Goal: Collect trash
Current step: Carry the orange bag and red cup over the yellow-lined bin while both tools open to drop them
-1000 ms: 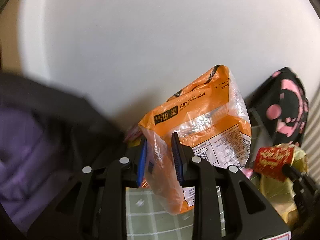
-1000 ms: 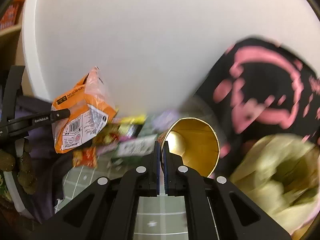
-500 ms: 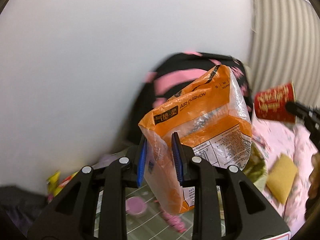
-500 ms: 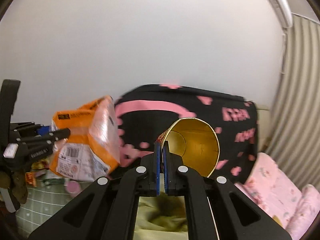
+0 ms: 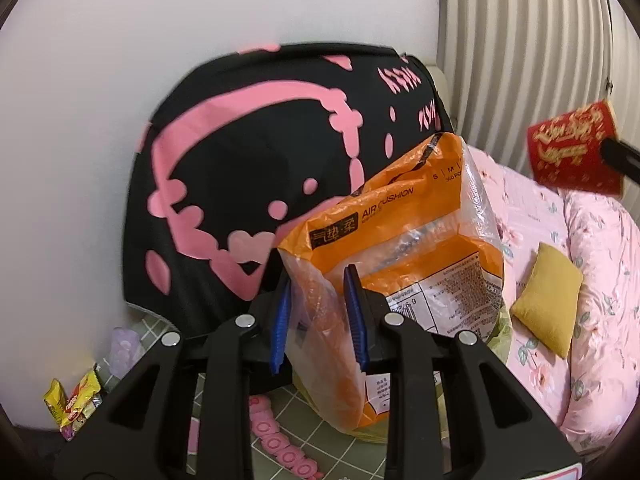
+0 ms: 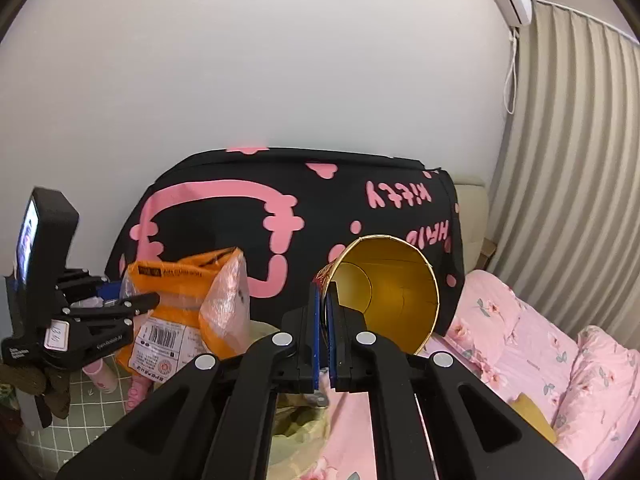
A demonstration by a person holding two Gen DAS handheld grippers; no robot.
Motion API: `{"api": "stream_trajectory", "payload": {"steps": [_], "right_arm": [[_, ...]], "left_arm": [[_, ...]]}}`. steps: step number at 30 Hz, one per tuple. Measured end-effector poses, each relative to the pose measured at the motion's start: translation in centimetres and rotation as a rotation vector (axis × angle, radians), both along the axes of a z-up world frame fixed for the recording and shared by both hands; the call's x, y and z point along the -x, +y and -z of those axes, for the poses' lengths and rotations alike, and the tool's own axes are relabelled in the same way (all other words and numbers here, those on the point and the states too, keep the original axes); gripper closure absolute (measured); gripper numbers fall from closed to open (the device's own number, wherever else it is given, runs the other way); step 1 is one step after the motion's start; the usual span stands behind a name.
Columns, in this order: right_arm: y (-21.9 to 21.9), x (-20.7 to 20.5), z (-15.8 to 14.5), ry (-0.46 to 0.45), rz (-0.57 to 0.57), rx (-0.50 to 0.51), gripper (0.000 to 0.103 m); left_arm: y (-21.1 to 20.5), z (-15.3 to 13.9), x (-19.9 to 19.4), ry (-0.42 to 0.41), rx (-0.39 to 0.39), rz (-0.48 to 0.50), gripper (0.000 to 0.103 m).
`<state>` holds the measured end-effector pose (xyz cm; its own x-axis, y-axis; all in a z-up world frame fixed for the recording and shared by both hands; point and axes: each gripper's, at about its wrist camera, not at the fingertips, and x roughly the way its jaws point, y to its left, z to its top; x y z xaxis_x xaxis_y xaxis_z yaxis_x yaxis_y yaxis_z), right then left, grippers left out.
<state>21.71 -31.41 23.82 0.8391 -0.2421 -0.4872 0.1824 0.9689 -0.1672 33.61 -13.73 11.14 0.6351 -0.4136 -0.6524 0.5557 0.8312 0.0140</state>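
The left gripper (image 5: 318,316) pinches the orange plastic bag (image 5: 404,248) between its fingers; the right gripper (image 6: 326,336) clamps the rim of the red paper cup (image 6: 386,288). Both hang above a yellow-green trash bag (image 6: 296,426) beside the pink bed (image 6: 532,352). A good drop likely needs each piece centred over the bag's mouth before letting go. That mouth is mostly hidden behind the grippers.
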Motion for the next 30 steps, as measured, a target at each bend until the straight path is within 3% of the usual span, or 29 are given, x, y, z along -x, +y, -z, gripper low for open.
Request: {"api": "stream_trajectory", "payload": {"steps": [3, 10, 13, 18, 21, 25, 30], "right_arm": [[-0.7, 0.0, -0.5, -0.014, 0.012, -0.001, 0.098], [-1.7, -0.5, -0.3, -0.016, 0.013, -0.029, 0.098], [-1.6, -0.7, 0.2, -0.007, -0.003, -0.059, 0.098], [-0.4, -1.4, 1.5, 0.020, -0.075, -0.151, 0.098], [1.1, -1.8, 2.7, 0.046, -0.133, -0.193, 0.098], [4.2, -2.1, 4.6, 0.077, -0.231, -0.240, 0.098], [7.3, -4.2, 10.4, 0.223, -0.303, -0.243, 0.098]], "left_arm": [[-0.8, 0.7, -0.6, 0.032, -0.030, 0.020, 0.076], [-2.6, 2.6, -1.7, 0.125, -0.010, 0.061, 0.074], [-2.5, 2.8, -1.9, 0.153, 0.025, 0.065, 0.069], [-0.4, 1.8, -3.0, 0.208, 0.179, 0.063, 0.051], [1.4, 0.9, -3.8, 0.221, 0.244, 0.039, 0.047], [3.8, 0.9, -4.5, 0.199, 0.245, -0.042, 0.047], [7.3, 3.1, -4.2, 0.243, 0.248, -0.121, 0.047]]}}
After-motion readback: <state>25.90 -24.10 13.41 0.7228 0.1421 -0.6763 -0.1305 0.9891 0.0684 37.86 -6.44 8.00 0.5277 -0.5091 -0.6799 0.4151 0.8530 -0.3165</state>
